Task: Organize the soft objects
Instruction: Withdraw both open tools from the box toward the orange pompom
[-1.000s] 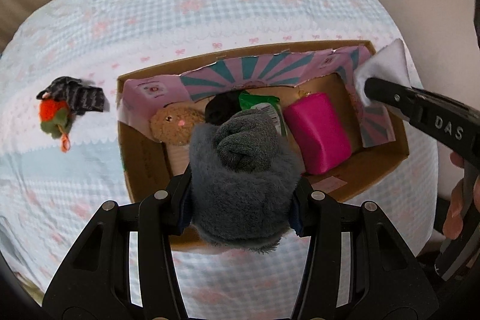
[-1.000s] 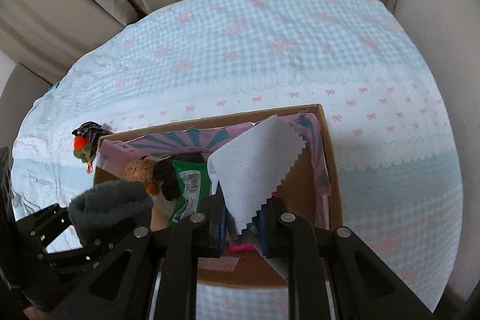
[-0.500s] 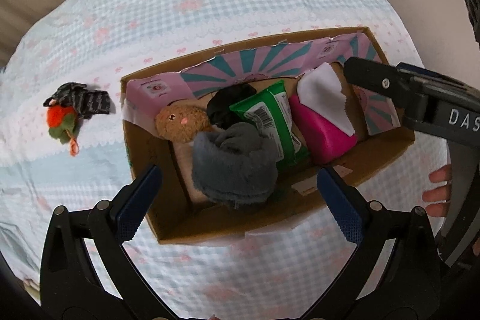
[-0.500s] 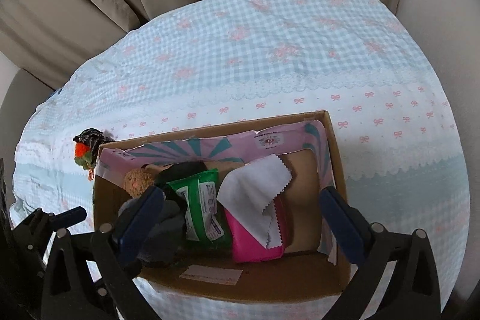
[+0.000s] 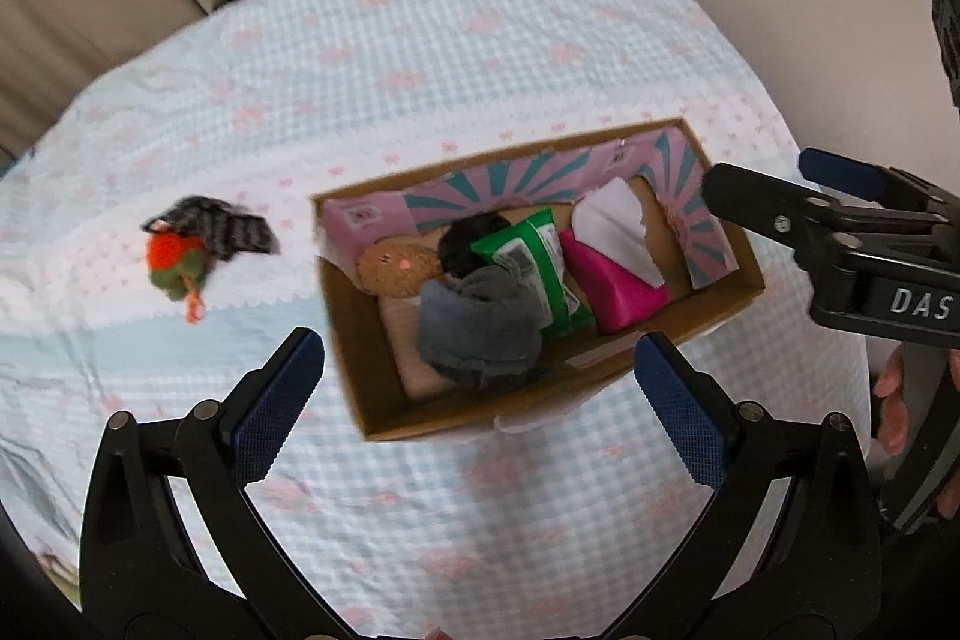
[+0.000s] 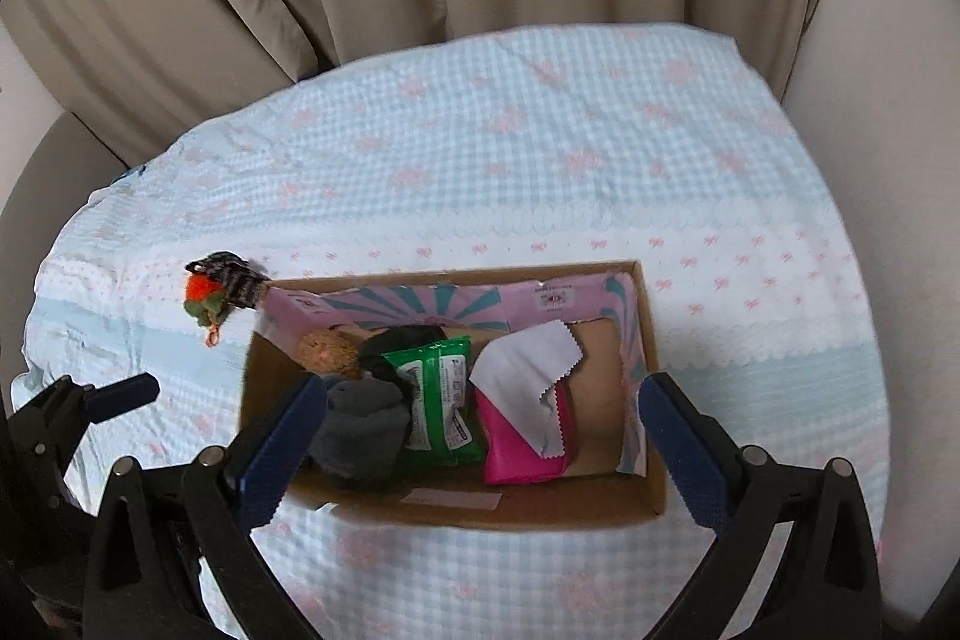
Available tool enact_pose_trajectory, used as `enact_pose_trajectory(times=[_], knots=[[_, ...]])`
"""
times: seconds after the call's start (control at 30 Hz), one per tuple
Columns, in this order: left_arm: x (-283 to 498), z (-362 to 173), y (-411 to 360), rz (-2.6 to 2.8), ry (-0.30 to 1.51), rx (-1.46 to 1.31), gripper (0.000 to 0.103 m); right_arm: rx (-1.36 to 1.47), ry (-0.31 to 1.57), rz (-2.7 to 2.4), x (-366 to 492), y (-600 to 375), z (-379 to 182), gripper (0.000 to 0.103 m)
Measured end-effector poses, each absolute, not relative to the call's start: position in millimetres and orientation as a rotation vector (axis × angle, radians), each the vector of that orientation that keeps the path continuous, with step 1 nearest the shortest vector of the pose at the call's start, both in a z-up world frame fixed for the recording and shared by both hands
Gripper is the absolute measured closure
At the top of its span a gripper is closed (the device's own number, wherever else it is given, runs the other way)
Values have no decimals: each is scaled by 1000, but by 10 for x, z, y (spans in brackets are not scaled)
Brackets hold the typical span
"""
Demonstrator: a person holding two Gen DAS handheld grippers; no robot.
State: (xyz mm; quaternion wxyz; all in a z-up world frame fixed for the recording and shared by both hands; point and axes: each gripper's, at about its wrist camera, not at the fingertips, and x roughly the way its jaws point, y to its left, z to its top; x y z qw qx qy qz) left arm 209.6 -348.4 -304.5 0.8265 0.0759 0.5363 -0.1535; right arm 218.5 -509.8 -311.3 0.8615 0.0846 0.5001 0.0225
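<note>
- Both the left gripper (image 5: 480,400) and the right gripper (image 6: 483,436) hang wide open and empty above the box (image 6: 528,511).
- The orange toy (image 5: 180,256) lies on the cloth, left of the box and nearer the left gripper.

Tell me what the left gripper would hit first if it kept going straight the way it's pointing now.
Probably the grey sock at the near end of the cardboard box: it lies between the open left gripper fingers' line, though depth is uncertain.

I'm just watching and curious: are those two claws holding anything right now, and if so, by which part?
Nothing is held. The left gripper and right gripper both stand wide open above the cardboard box; the grey sock and white cloth lie inside it.
</note>
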Motion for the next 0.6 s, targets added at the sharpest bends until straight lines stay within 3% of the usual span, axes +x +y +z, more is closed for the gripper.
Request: enact_pose_trajectory(times=[0.6], knots=[[1221, -1654, -2092, -251, 836, 82, 0, 63, 753, 7, 1267, -4032, -1644, 0]])
